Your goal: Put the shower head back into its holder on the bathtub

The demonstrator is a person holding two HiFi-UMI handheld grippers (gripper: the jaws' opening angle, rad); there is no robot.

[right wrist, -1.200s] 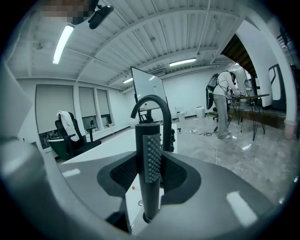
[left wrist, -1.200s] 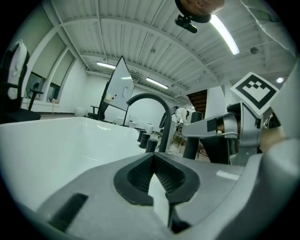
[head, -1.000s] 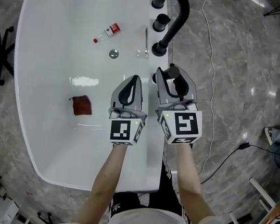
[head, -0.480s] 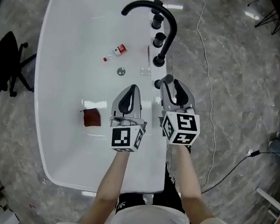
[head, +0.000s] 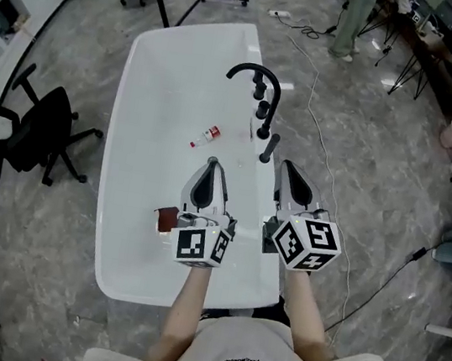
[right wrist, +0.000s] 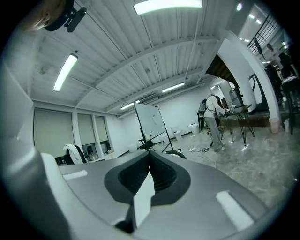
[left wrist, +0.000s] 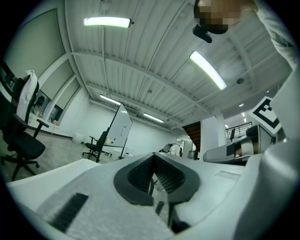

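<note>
The grey stone floor (head: 24, 271) fills the room, and a white bathtub (head: 159, 122) stands on it lengthwise in the head view. A black office chair (head: 42, 134) sits to the tub's left, apart from it.

The left tool (head: 211, 164) is held over the near half of the tub. Its jaws are pressed together with nothing between them. The right tool (head: 286, 166) is held just past the tub's right rim. Its jaws have just been closing and now meet, and they too are empty.

A black arched faucet (head: 259, 69) rises from the right rim. The shower head (head: 269, 147) stands upright at that same rim, just nearer than the faucet's foot and clear of both tools.

A brown cloth (head: 165, 219) lies on the tub floor, partly hidden by the left tool. A small bottle (head: 206, 136) lies farther along, toward the faucet.
</note>
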